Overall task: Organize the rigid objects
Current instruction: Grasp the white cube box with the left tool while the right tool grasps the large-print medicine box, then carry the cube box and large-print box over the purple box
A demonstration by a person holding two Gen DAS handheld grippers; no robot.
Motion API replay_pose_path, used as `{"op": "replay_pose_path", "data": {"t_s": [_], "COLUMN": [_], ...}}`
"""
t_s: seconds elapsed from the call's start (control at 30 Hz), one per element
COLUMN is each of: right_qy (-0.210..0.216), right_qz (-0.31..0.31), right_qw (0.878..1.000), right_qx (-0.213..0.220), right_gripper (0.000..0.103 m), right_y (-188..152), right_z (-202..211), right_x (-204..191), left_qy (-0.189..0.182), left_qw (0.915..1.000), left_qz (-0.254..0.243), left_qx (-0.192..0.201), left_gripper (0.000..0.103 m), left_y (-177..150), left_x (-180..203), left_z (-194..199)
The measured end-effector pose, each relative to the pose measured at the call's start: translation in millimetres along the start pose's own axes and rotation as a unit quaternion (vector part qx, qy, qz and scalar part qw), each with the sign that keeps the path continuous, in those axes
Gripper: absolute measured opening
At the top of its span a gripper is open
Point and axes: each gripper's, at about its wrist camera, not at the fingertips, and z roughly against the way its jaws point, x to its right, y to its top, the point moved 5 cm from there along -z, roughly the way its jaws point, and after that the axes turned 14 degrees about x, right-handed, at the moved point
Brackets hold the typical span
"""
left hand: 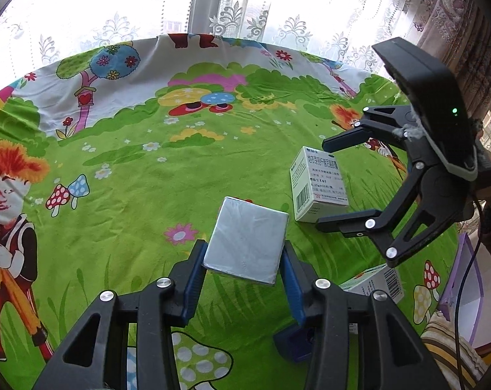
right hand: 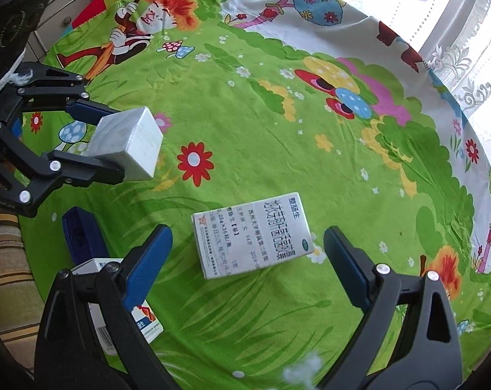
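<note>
Our left gripper (left hand: pixel 244 268) pinches a silver box (left hand: pixel 247 243) above the tablecloth (left hand: pixel 141 175); our right gripper (right hand: pixel 247 253), jaws spread, straddles a white medicine box (right hand: pixel 253 234).

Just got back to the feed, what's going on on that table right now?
The left hand-held gripper is shut on a silver box, held above the cartoon tablecloth. The right hand-held gripper is open, its fingers either side of a white medicine box lying flat on the cloth, not yet gripping it. Another printed box and a dark blue object lie near the table edge.
</note>
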Motion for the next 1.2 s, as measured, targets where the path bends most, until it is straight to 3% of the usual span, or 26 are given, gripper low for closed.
{"op": "replay_pose_path", "data": {"t_s": [0.17,0.27,0.43,0.6,0.8,1.0,1.2], "right_qy": [-0.003,-0.016,-0.062,-0.113,-0.154,-0.188,-0.212], "right_qz": [-0.024,-0.054,-0.123,-0.192,-0.234,-0.255,-0.268], "right_qw": [1.0,0.998,0.99,0.973,0.955,0.942,0.931], "right_qx": [0.0,0.009,0.027,0.063,0.097,0.111,0.126], "right_gripper": [0.095,0.079,0.079,0.079,0.079,0.079,0.079], "right_y": [-4.6,-6.9,-11.5,-13.2,-23.7,-45.6,-67.7], "right_z": [-10.2,-7.5,6.8,47.0,101.4,145.9,187.4], "right_x": [3.6,8.8,19.3,19.7,-3.6,-32.2,-62.5], "left_qy": [-0.001,-0.001,0.004,0.011,0.021,0.022,0.001], "left_qw": [1.0,0.9998,0.9995,0.9986,0.9968,0.996,0.9956], "left_qz": [0.009,0.018,0.027,0.044,0.067,0.073,0.073], "left_qx": [0.003,0.007,0.017,0.027,0.037,0.046,0.059], "left_gripper": [0.045,0.045,0.045,0.045,0.045,0.045,0.045], "left_y": [-0.9,0.0,1.8,3.3,-1.4,-12.6,-23.2], "left_x": [-0.5,-1.7,2.2,7.1,20.7,43.0,75.8], "left_z": [2.6,6.5,18.4,36.8,61.9,86.7,112.0]}}
